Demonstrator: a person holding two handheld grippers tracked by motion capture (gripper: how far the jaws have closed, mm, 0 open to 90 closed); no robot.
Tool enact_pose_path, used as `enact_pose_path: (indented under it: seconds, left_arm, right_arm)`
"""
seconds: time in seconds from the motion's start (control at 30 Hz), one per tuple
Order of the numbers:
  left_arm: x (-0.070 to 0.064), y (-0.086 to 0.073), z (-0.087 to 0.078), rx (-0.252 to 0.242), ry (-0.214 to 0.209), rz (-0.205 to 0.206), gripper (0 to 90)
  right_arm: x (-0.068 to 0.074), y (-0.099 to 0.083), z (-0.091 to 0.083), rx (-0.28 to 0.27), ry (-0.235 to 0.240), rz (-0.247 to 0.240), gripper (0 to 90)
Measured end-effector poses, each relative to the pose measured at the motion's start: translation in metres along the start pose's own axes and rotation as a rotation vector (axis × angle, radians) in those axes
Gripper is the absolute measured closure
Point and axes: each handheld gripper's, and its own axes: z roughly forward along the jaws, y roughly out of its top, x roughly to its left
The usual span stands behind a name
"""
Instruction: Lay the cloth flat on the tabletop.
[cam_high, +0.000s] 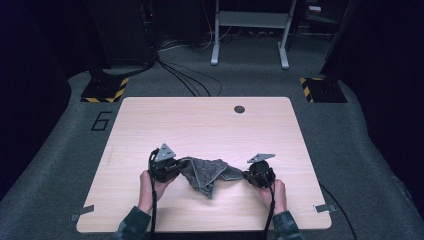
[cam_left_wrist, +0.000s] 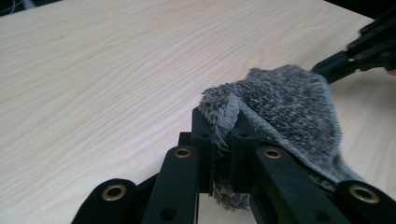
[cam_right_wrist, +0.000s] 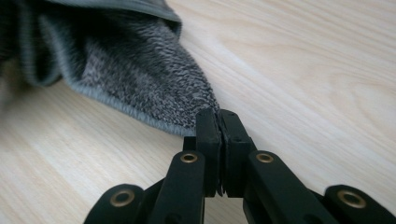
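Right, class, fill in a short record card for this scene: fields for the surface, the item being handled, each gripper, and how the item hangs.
surface: pale wooden table with a small round dark hole near its far edge
item: grey fluffy microfibre cloth, hemmed edge
left gripper: shut on one corner of the cloth
right gripper: shut on the opposite corner
cloth state: held between the two grippers, middle sagging toward the table
hands: one hand behind each gripper, patterned sleeves
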Motion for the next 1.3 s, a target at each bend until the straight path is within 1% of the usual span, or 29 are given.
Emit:
enact_pose_path:
  seconds: [0.07,0.1,0.13,0.2,0.23,0.3,0.37,0.43,0.47,0.5,0.53,0.57,0.6,0.63,0.67,0.73,0.77,0.8,0.83,0.87,0.97,1.0,1.07,1.13,1.17,1.2,1.23,1.27,1.3]
  left_arm:
    - [0.009,-0.006,0.001,0.017,0.003,-0.029,83.6]
    - [0.009,-0.006,0.001,0.017,0.003,-0.029,83.4]
    - [0.017,-0.013,0.004,0.043,-0.002,-0.056,82.9]
    - [0.024,-0.019,0.007,0.066,-0.001,-0.073,81.7]
    - [0.026,-0.021,0.008,0.074,-0.005,-0.091,78.2]
    - [0.028,-0.021,0.008,0.088,-0.001,-0.1,69.7]
    - [0.026,-0.019,0.005,0.09,0.014,-0.108,54.3]
    - [0.022,-0.013,-0.002,0.087,0.03,-0.083,44.7]
    - [0.02,-0.01,-0.004,0.084,0.035,-0.073,40.8]
    - [0.02,-0.01,-0.004,0.084,0.035,-0.073,38.9]
    - [0.017,-0.007,-0.007,0.072,0.036,-0.059,38.9]
    - [0.01,-0.001,-0.009,0.066,0.032,-0.032,35.7]
    - [0.007,0.002,-0.009,0.073,0.011,-0.016,35.1]
    - [0.007,0.002,-0.009,0.073,0.011,-0.016,34.8]
    - [-0.001,0.005,-0.005,0.085,-0.001,0.019,34.2]
    - [-0.005,0.007,0.003,0.105,-0.029,0.032,33.3]
    - [-0.005,0.007,0.003,0.105,-0.029,0.032,33.0]
    - [-0.007,0.008,0.012,0.13,-0.046,0.042,32.7]
    - [-0.007,0.008,0.012,0.13,-0.046,0.042,32.6]
    - [-0.009,0.007,0.02,0.173,-0.083,0.046,32.4]
    - [-0.012,0.004,0.03,0.217,-0.109,0.072,33.0]
    - [-0.013,0.002,0.032,0.227,-0.114,0.077,34.8]
    - [-0.014,-0.001,0.035,0.243,-0.119,0.079,41.7]
    - [-0.015,-0.003,0.037,0.252,-0.117,0.087,52.1]
    - [-0.015,-0.004,0.037,0.254,-0.114,0.087,57.6]
    - [-0.014,-0.004,0.037,0.254,-0.113,0.089,62.4]
    - [-0.014,-0.004,0.037,0.254,-0.113,0.089,67.7]
    - [-0.012,-0.004,0.036,0.245,-0.098,0.084,72.0]
    - [-0.012,-0.004,0.036,0.245,-0.098,0.084,73.9]
  right_arm:
    - [-0.003,0.0,-0.003,-0.001,-0.013,-0.004,88.2]
    - [-0.003,0.0,-0.003,-0.001,-0.013,-0.004,88.2]
    - [-0.005,-0.001,-0.004,0.003,-0.039,-0.003,88.2]
    - [-0.007,0.0,-0.004,-0.003,-0.044,-0.001,88.1]
    - [-0.007,0.0,-0.003,0.003,-0.047,0.001,87.9]
    - [-0.006,0.001,-0.001,0.011,-0.035,-0.009,86.8]
    - [-0.004,0.003,-0.001,0.023,-0.017,-0.006,81.2]
    - [-0.005,0.006,-0.003,0.012,0.001,-0.01,76.4]
    - [-0.004,0.008,-0.006,0.007,-0.004,-0.006,73.6]
    - [-0.004,0.009,-0.007,-0.001,-0.004,-0.003,71.6]
    - [-0.004,0.009,-0.007,-0.001,-0.004,-0.003,71.6]
    - [-0.002,0.013,-0.013,-0.022,0.003,-0.01,69.5]
    - [0.0,0.014,-0.014,-0.032,0.0,-0.006,68.7]
    - [0.0,0.016,-0.016,-0.036,0.001,-0.021,68.7]
    - [0.003,0.019,-0.017,-0.05,0.004,-0.018,68.1]
    - [0.007,0.024,-0.019,-0.07,0.006,-0.031,67.7]
    - [0.007,0.024,-0.019,-0.07,0.006,-0.031,67.7]
    - [0.013,0.03,-0.018,-0.092,0.028,-0.036,66.2]
    - [0.015,0.032,-0.017,-0.101,0.039,-0.048,65.8]
    - [0.021,0.035,-0.015,-0.104,0.057,-0.054,64.5]
    - [0.034,0.039,-0.009,-0.105,0.105,-0.074,60.3]
    - [0.04,0.041,-0.003,-0.09,0.118,-0.098,59.6]
    - [0.048,0.04,0.007,-0.069,0.121,-0.119,60.2]
    - [0.05,0.038,0.017,-0.032,0.112,-0.157,68.3]
    - [0.052,0.036,0.021,-0.02,0.104,-0.149,72.4]
    - [0.051,0.034,0.023,-0.009,0.111,-0.166,77.3]
    - [0.051,0.034,0.023,-0.009,0.111,-0.166,77.3]
    - [0.05,0.03,0.026,0.005,0.104,-0.181,83.5]
    - [0.05,0.03,0.026,0.005,0.104,-0.181,83.5]
